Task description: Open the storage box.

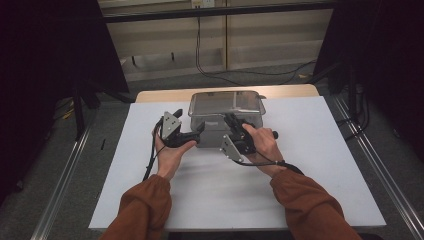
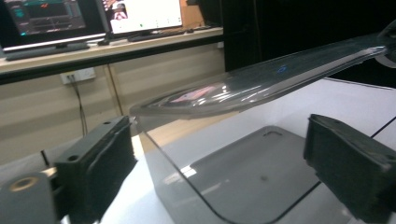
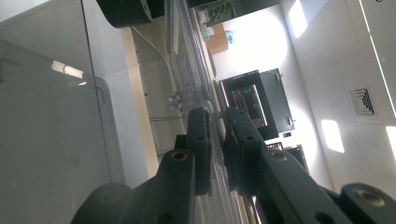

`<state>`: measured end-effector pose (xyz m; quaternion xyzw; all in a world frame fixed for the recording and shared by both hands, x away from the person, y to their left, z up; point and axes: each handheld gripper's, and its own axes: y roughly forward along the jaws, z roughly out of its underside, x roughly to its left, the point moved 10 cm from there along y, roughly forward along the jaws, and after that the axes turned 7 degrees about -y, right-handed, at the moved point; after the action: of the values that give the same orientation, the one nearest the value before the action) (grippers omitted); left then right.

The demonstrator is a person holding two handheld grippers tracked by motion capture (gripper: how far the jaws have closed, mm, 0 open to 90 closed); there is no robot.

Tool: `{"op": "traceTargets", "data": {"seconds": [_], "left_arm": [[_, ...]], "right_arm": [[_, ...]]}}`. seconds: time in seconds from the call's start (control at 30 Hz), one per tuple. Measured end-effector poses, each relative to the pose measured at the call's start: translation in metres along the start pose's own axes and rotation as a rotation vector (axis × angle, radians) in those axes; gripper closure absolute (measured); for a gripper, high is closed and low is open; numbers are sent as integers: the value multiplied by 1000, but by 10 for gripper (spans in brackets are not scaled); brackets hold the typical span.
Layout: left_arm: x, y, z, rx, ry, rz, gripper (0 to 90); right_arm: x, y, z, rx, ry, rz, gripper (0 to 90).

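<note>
Lid [image 3: 205,98] within right gripper [image 3: 219,135].

A white surface [image 1: 310,165] stands on grey floor [image 1: 45,165]. Behind it, a black cable [image 1: 200,60] hangs down the wall. Two lit monitors [image 2: 93,16] sit on a far desk.

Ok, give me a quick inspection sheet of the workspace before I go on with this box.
Surface: white table top, bare around the box.
Job's things: clear plastic box with its lid on top, at the far middle.
Clutter: nothing seen.
Grippers: left gripper open at the box's left corner; right gripper shut on the lid's rim.
Cables: one trails from each gripper; a black cable on the floor beyond.
Surroundings: desk with monitors.
</note>
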<state>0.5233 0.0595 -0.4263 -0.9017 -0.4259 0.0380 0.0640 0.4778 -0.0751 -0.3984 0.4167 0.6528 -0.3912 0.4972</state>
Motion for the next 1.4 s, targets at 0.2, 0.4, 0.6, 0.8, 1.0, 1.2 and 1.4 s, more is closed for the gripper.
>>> {"op": "traceTargets", "data": {"seconds": [0.2, 0.4, 0.6, 0.8, 1.0, 1.2, 1.4], "left_arm": [[11, -2, 0, -6, 8, -7, 165], [11, -1, -2, -27, 23, -12, 248], [9, -2, -3, -32, 61, -2, 360], [2, 0, -4, -40, 105, 15, 451], [3, 0, -4, -41, 97, 13, 464], [3, 0, -4, -38, 103, 13, 472], [4, 0, -5, -43, 100, 11, 473]], "right_arm": [[2, -1, 1, 6, 16, -14, 807], [7, -2, 1, 6, 28, -30, 794], [8, -1, 1, -4, 58, -39, 785], [9, -1, 1, -5, 65, -45, 780], [10, -1, 3, -11, 102, -61, 729], [12, -2, 13, -24, 217, -80, 615], [10, -5, 29, -12, 347, -85, 438]]}}
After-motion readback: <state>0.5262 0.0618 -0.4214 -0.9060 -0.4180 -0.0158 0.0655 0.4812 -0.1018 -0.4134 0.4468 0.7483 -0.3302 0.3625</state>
